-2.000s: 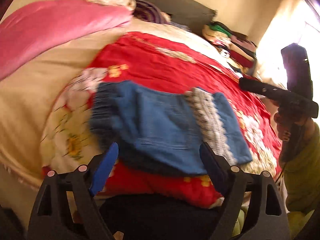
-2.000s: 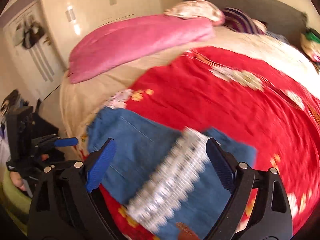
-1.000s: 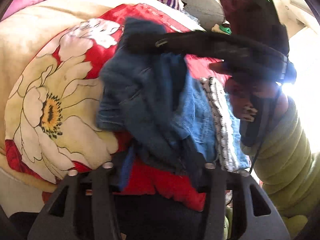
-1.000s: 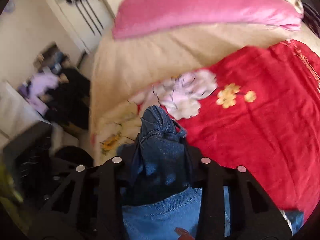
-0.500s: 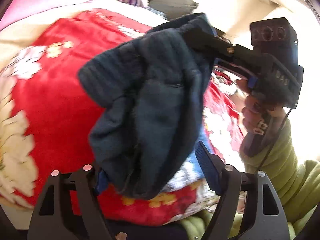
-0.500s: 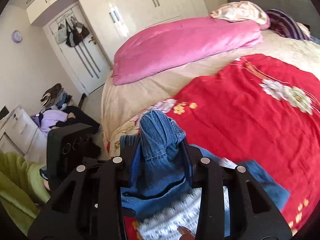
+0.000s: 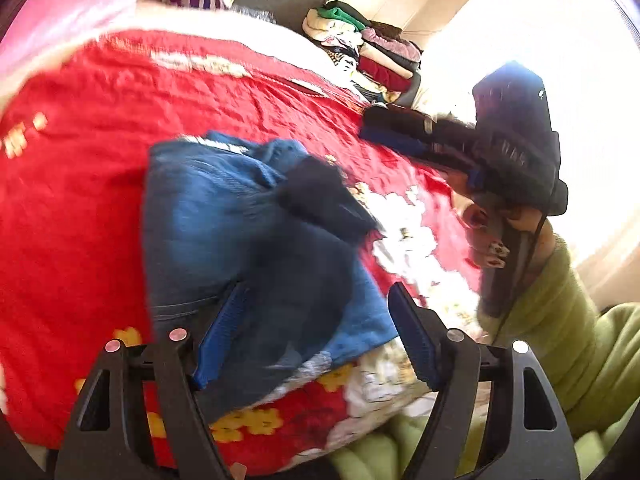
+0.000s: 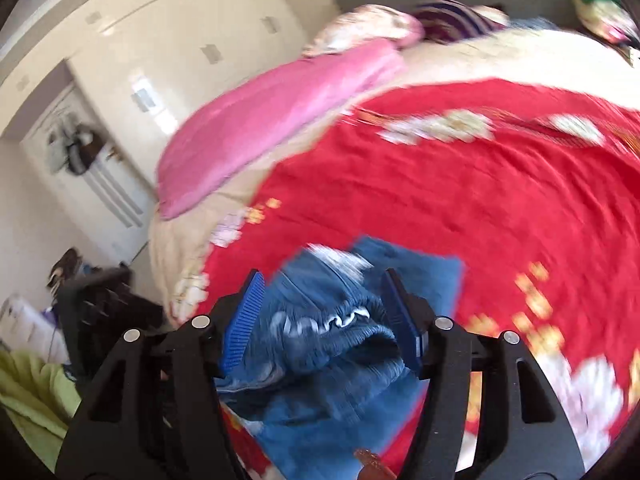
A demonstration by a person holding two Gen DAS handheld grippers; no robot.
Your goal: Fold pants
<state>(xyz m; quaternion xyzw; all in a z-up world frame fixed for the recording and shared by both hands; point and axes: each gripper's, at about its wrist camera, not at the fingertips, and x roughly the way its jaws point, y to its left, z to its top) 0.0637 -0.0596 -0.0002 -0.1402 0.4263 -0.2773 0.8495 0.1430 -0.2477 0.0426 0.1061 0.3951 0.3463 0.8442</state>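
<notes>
- Pink duvet [image 8: 276, 120]: lies along the far left side of the bed, beside the red floral bedspread [image 7: 80, 184]. Position matches the earlier frames.
- Left gripper [image 7: 316, 336]: fingers stand wide apart, holding nothing. The denim lies between and beyond the blue pads [image 7: 220, 336], not pinched. One second ago these fingers were closed on the cloth; half a second ago they had already opened.
- Pants [image 7: 240, 232]: blue denim, lying in a bunched, doubled heap on the red bedspread near the bed's front edge. Half a second ago the cloth hung in the air from the right gripper; it now rests on the bed. A dark fold sits on top toward the right; a pale trim strip shows at the lower edge, blurred.
- Right gripper [image 8: 322, 320]: fingers apart, with the gathered waistband lying loose between them in the right wrist view. Half a second ago they were clamped on that bunch; the grip is now released. In the left wrist view this gripper [image 7: 400, 136] hovers above the bedspread, to the right of the pants and clear of them.
- Stack of folded clothes [image 7: 360, 48]: sits at the far right of the bed. Unchanged.
- Both views are motion-blurred; finer detail of the folds cannot be determined.
</notes>
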